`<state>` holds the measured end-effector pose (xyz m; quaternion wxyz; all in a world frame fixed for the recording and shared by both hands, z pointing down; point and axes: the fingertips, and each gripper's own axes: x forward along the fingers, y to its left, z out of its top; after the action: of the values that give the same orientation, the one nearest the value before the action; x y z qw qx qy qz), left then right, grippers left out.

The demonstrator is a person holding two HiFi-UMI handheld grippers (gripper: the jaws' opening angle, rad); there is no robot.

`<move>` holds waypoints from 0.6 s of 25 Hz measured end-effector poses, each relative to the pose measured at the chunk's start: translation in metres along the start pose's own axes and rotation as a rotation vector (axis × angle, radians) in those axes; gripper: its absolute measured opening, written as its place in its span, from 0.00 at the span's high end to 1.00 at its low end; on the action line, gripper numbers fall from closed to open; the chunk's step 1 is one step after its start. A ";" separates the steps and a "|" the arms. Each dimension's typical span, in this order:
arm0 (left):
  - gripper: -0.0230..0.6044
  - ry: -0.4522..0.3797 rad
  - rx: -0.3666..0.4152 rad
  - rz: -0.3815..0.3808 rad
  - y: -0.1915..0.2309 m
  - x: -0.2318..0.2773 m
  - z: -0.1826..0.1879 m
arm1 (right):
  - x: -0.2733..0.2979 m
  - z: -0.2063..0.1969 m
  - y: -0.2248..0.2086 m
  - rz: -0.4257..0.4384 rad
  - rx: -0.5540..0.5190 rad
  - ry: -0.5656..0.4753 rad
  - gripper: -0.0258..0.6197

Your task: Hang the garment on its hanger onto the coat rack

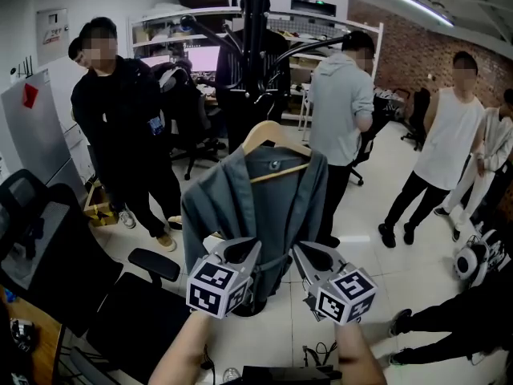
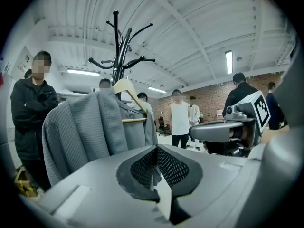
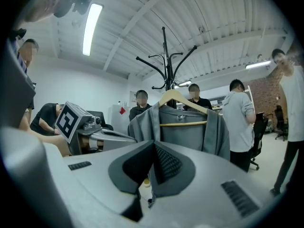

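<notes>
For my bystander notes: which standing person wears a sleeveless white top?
The person at the head view's right, arms bare. The person in black and the one in grey wear long sleeves.

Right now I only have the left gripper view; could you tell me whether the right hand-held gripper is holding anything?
Observer: No; in the right gripper view the right hand-held gripper has its jaws together with nothing between them.
Operator: Thank you. Does the garment hang clear at the bottom?
Observer: Yes; the head view shows the grey garment on its wooden hanger at the coat rack, its hem ending above the rack's dark base.
</notes>
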<state>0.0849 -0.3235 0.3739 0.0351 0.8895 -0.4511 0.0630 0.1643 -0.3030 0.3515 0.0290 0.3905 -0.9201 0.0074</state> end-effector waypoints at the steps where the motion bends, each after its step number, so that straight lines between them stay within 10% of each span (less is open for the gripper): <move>1: 0.95 0.000 -0.001 0.001 0.000 0.000 -0.001 | 0.000 -0.001 0.001 0.001 0.002 0.000 0.96; 15: 0.95 0.013 0.000 -0.019 -0.003 0.001 -0.004 | 0.003 -0.001 -0.002 0.005 0.011 0.002 0.95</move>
<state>0.0875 -0.3217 0.3782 0.0386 0.8934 -0.4424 0.0683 0.1637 -0.3064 0.3524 0.0279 0.3883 -0.9210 0.0131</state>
